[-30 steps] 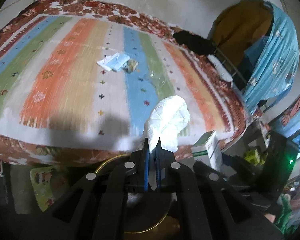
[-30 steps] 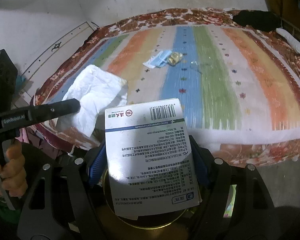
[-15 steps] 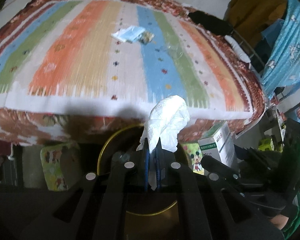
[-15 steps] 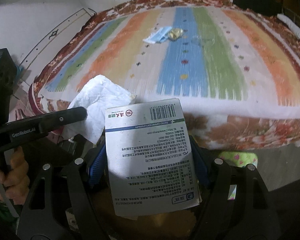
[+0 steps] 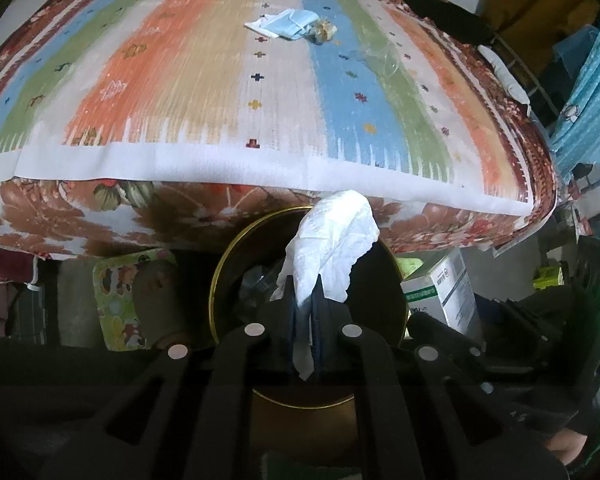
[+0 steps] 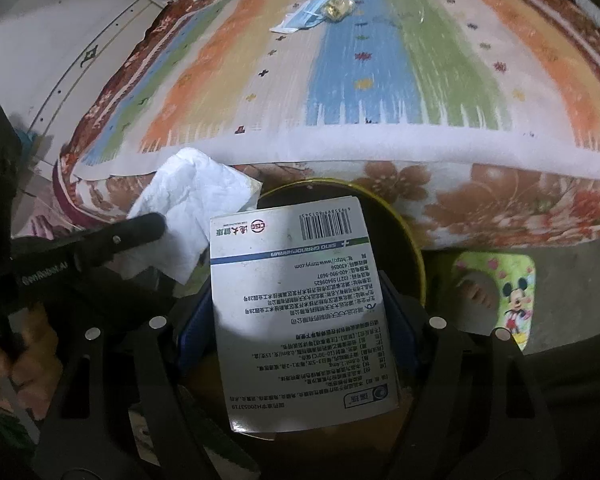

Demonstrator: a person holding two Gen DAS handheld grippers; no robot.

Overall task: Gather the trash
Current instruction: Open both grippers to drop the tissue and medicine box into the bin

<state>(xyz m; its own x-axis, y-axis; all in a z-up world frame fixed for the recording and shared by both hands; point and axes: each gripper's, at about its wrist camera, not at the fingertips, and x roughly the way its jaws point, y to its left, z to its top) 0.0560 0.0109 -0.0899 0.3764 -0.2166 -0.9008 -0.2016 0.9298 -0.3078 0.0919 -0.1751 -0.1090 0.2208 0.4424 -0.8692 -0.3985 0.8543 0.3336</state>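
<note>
Both tools sinking from bed level toward bin [image 5: 220, 280] on floor – bed edge now riding high in both views, bin mouth filling lower middle. Left tool [image 5: 306, 300] pinching tissue [image 5: 332, 240] tight, holding it over bin opening. Right tool [image 6: 296, 320] clamping box [image 6: 300, 304] across its sides, box hanging above same bin. Judging drop-off step nearly due – release remaining. Mask [image 5: 288, 24] and wrapper [image 5: 324, 30] still lying on striped bedspread [image 5: 180, 80], far end. Room dim, cluttered; slippers [image 6: 504, 296] beside bin.
</note>
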